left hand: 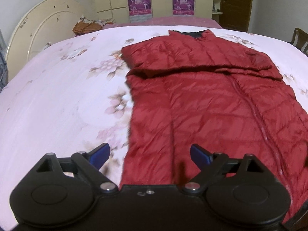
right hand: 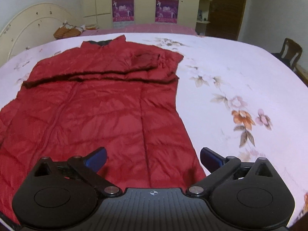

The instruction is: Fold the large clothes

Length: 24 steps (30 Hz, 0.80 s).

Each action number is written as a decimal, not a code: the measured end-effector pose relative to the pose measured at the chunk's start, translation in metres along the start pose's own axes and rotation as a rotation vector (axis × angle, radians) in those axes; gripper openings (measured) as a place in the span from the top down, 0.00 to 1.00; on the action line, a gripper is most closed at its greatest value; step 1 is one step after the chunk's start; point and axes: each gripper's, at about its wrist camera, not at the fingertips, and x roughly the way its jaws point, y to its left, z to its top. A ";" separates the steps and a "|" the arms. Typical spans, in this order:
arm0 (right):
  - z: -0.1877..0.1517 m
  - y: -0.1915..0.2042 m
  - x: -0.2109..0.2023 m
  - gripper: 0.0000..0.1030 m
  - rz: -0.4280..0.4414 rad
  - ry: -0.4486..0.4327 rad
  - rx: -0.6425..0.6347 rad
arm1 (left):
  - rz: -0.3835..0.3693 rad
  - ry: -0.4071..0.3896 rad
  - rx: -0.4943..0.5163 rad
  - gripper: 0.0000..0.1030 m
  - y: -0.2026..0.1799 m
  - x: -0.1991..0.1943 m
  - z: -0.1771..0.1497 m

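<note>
The red padded jacket (left hand: 211, 100) lies flat on the bed's flowered sheet (left hand: 57, 100), collar toward the far side; both sleeves look already folded across the chest, so the first folds seem done; the long body is not yet doubled over. The left gripper (left hand: 149, 154) hovers over the hem's left corner, fingers spread and empty; the right gripper (right hand: 153, 157) hangs over the right corner, likewise spread; beyond stand a headboard (left hand: 38, 30) and wardrobe (right hand: 146, 2).
</note>
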 end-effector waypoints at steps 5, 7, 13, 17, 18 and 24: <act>-0.017 -0.005 -0.006 0.01 -0.020 0.020 0.003 | -0.011 0.028 -0.031 0.13 0.016 -0.005 -0.021; -0.024 -0.008 -0.007 0.01 -0.030 0.030 0.007 | -0.017 0.043 -0.036 0.15 0.021 -0.006 -0.030; -0.044 -0.027 -0.006 0.01 -0.057 0.069 0.042 | -0.040 0.088 -0.084 0.19 0.033 -0.007 -0.055; -0.054 -0.037 -0.005 0.01 -0.028 0.099 0.088 | -0.067 0.099 -0.123 0.25 0.037 -0.010 -0.065; -0.056 -0.038 -0.005 0.02 -0.019 0.103 0.097 | -0.071 0.099 -0.128 0.28 0.038 -0.012 -0.066; -0.064 -0.037 -0.013 0.32 0.056 0.115 0.138 | -0.128 0.114 -0.163 0.49 0.038 -0.017 -0.073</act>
